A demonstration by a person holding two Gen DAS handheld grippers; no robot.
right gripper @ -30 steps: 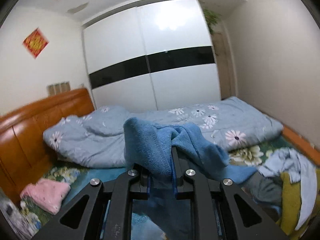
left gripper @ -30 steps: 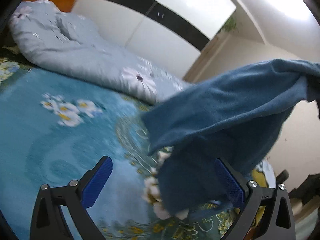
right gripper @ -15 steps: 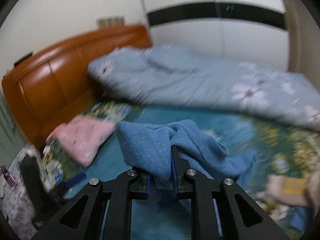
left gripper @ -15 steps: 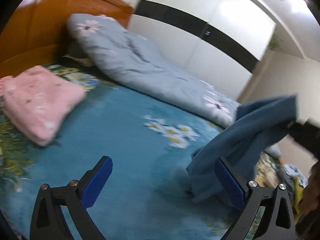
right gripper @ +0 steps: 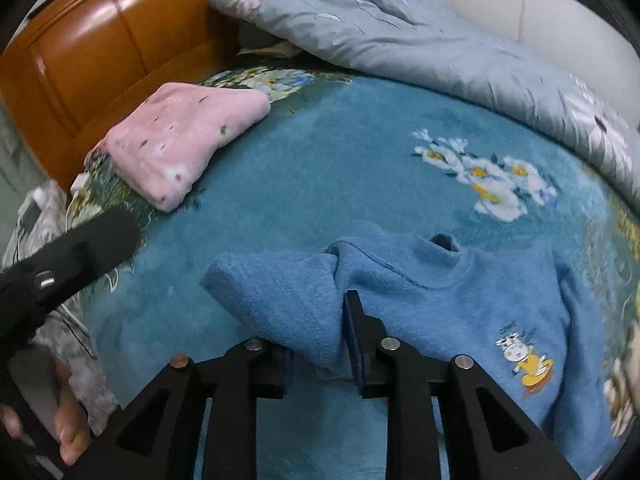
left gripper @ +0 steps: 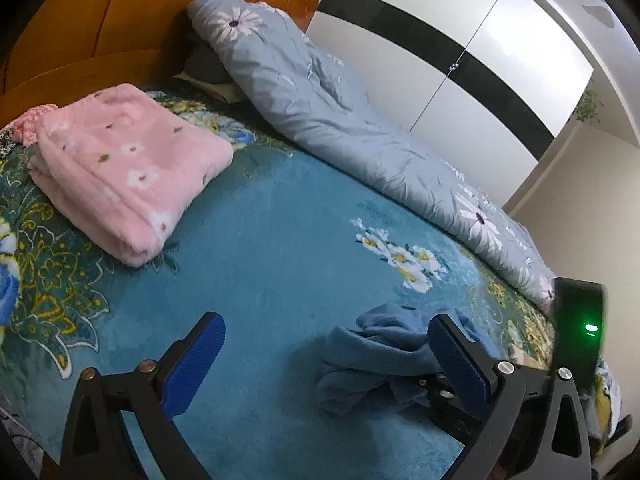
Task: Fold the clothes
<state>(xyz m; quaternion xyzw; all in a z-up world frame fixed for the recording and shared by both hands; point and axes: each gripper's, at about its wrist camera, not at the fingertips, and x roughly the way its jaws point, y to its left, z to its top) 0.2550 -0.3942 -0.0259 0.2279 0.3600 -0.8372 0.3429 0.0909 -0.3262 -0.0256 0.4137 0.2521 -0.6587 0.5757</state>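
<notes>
Fleece sweater [right gripper: 452,300], blue, soft and light, lying crumpled on the bed [right gripper: 320,168].
Left hand-held gripper [left gripper: 326,364]: spread wide, empty, above the bed beside the sweater. Right hand-held gripper [right gripper: 318,344]: nearly closed, pinching a thick fold near the shoulder. Limp, not slippery; best taken at shoulder seams or hem corners. Folded pink garment [right gripper: 184,140] near the headboard.
</notes>
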